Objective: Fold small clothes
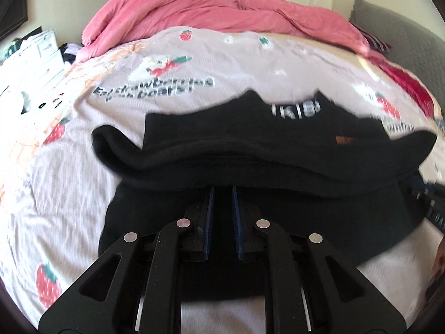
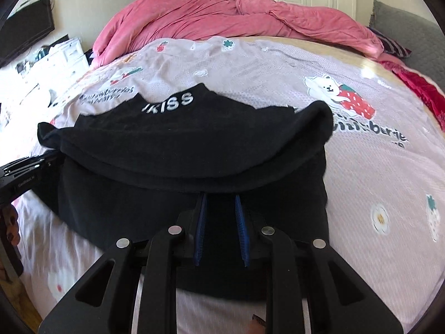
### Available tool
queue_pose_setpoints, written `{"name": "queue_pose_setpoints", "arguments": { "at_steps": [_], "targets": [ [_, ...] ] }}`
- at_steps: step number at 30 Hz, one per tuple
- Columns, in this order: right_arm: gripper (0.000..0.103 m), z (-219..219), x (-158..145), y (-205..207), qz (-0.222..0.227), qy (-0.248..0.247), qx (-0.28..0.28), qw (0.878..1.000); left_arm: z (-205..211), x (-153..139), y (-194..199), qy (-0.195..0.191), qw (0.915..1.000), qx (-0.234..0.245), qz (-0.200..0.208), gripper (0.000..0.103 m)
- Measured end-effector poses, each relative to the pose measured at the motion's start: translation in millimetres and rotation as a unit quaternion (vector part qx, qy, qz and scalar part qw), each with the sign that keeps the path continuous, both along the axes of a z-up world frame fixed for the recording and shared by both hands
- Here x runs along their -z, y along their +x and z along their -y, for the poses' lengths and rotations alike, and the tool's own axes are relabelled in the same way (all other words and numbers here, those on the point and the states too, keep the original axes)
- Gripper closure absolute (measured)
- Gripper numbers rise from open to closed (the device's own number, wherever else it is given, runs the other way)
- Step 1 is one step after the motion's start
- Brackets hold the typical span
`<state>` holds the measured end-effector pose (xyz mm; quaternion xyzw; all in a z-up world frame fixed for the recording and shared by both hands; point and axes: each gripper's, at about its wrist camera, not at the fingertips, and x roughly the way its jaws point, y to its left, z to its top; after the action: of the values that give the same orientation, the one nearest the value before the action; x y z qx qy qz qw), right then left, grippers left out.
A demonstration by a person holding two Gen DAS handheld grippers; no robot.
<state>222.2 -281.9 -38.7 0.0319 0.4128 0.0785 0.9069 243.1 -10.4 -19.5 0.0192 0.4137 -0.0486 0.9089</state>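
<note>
The left gripper [image 1: 223, 188] is angling down toward the bed [image 1: 83, 144], its black linkage filling the lower part of its own view. Its fingers [image 1: 209, 208] are standing nearly closed, pinching the near hem of the black shirt [image 1: 250, 144]: the cloth is draping over the fingertips, so the pinch itself is hidden under the fold. In the right wrist view the same gripper [image 2: 41, 158] is showing at the far left edge, touching the shirt's left side.

The shirt is lying across the middle of the bed, on the strawberry sheet [image 1: 167, 64], its collar with white lettering [image 1: 296, 109] pointing away from both cameras. Its near edge is being lifted and rolled forward over the rest of the body, forming a thick ridge that is running between the two grippers. The left wrist view is blurring, so finer detail is unclear.

The right gripper [image 2: 221, 194] is tilting down at much the same slope, beside the left one. Its fingers [image 2: 240, 217] are sitting a little wider apart, clamping the hem on the shirt's right portion; the fabric is again hanging over the tips. The lettering [image 2: 168, 101] is reading clearly beyond the ridge.

A pink duvet [image 2: 222, 19] is lying bunched at the far end of the bed, well apart from the shirt.
</note>
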Motion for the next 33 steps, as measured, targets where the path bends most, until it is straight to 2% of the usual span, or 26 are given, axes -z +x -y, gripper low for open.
{"name": "queue_pose_setpoints", "arguments": {
  "at_steps": [5, 7, 10, 13, 16, 19, 20, 21, 23, 26, 29, 33],
  "targets": [
    [0.083, 3, -10, 23, 0.007, 0.017, 0.018, 1.000, -10, -19, 37, -0.061, 0.9972, -0.044, 0.007, 0.096],
    [0.083, 6, -16, 32, 0.016, 0.018, 0.028, 0.999, -15, -25, 40, -0.075, 0.9955, -0.053, 0.023, 0.091],
    [0.083, 14, -24, 40, 0.024, 0.020, 0.044, 0.999, -26, -32, 32, -0.069, 0.9938, -0.062, 0.061, 0.087],
    [0.083, 23, -28, 46, 0.029, 0.008, 0.062, 0.998, -39, -29, 26, -0.055, 0.9938, -0.065, 0.071, 0.086],
    [0.083, 32, -34, 48, 0.035, 0.006, 0.082, 0.996, -56, -27, 26, -0.052, 0.9938, -0.073, 0.066, 0.085],
    [0.083, 41, -39, 47, 0.039, 0.004, 0.094, 0.995, -76, -25, 31, -0.078, 0.9919, -0.085, 0.053, 0.078],
    [0.080, 45, -39, 47, 0.038, 0.002, 0.097, 0.995, -79, -24, 32, -0.083, 0.9915, -0.087, 0.050, 0.078],
    [0.073, 48, -38, 49, 0.032, 0.001, 0.099, 0.995, -84, -20, 35, -0.087, 0.9912, -0.090, 0.042, 0.078],
    [0.063, 53, -36, 51, 0.023, -0.002, 0.100, 0.995, -87, -15, 39, -0.090, 0.9918, -0.086, 0.027, 0.076],
    [0.063, 54, -32, 57, 0.018, -0.025, 0.101, 0.994, -90, -9, 43, -0.098, 0.9918, -0.081, 0.013, 0.070],
    [0.057, 56, -22, 66, 0.002, -0.012, 0.094, 0.996, -92, -4, 47, -0.109, 0.9911, -0.076, 0.000, 0.068],
    [0.057, 61, -10, 77, -0.017, 0.016, 0.095, 0.995, -92, 7, 52, -0.105, 0.9914, -0.077, -0.015, 0.068]
  ]
}}
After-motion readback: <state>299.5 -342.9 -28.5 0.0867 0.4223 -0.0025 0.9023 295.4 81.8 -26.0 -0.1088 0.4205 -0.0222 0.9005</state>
